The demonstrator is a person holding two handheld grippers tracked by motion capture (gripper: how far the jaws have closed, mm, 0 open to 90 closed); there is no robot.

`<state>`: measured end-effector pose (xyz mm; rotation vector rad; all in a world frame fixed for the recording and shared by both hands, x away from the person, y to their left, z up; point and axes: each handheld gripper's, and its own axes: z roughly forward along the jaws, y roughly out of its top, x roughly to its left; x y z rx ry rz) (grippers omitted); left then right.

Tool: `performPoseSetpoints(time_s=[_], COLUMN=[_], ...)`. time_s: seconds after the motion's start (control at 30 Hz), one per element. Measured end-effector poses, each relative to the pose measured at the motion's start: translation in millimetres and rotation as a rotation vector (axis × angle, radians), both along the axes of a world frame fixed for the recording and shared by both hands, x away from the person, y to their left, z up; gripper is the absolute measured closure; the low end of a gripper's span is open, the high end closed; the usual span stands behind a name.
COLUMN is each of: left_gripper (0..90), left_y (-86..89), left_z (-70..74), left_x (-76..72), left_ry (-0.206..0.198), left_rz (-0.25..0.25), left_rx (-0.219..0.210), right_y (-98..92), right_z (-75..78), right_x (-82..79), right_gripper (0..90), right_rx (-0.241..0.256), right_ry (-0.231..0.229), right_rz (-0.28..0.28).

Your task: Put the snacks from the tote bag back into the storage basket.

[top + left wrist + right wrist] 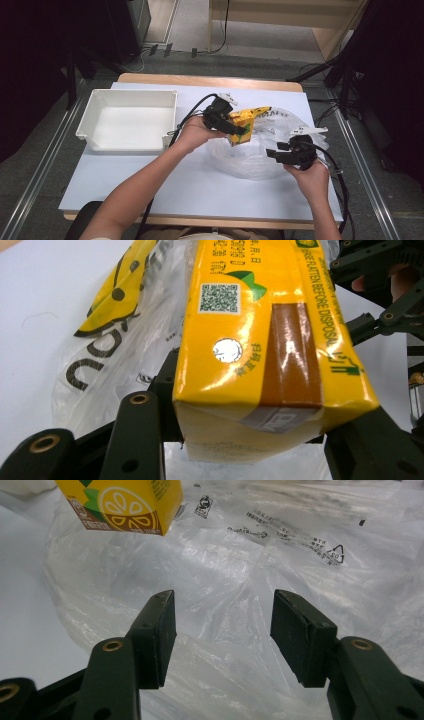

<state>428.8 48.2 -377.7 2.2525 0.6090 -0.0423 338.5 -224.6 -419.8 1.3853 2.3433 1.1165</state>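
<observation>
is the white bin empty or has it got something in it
Empty: the high view shows the white bin with a bare floor; the yellow carton is off to its side in the left tongs.

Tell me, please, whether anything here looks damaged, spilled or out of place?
Nothing stands out. The left gripper holds the yellow carton intact above the crumpled plastic bag, with no spill visible. The right gripper hangs open over the bag. The white bin sits square on the table.

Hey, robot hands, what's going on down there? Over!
Left gripper shut on yellow juice carton, held above clear plastic bag. Right gripper open, empty, over the bag. White bin sits left, nothing blocking.
</observation>
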Motion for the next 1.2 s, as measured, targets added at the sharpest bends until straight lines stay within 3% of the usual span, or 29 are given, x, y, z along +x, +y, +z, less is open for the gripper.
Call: performPoseSetpoints(time_s=[0.13,0.2,0.43,0.7,1.2], left_gripper=[52.1,52.1,52.0,52.1,52.1], left_y=[1.2,3.3,9.8,21.3,51.5], left_z=[-0.4,-0.3,1.5,7.7,24.8], left_x=[-0.5,0.6,-1.2,-2.4,0.3], left_ry=[-0.012,0.003,0.009,0.010,-0.005], left_rz=[0.005,0.012,0.008,0.028,0.070], left_rx=[0.016,-0.007,-0.005,-0.021,-0.034], right_y=[-2.1,-2.4,9.2,12.5,19.3], right_z=[0.3,0.1,-7.0,-6.6,-7.5], right_x=[1.8,1.6,-1.9,-1.8,1.0], right_gripper=[45.0,45.3,44.9,44.6,44.2], right_rx=[0.037,0.040,0.005,0.030,0.049], right_ry=[0.018,0.016,0.022,0.003,0.027], right_rz=[-0.022,-0.034,0.001,0.001,0.028])
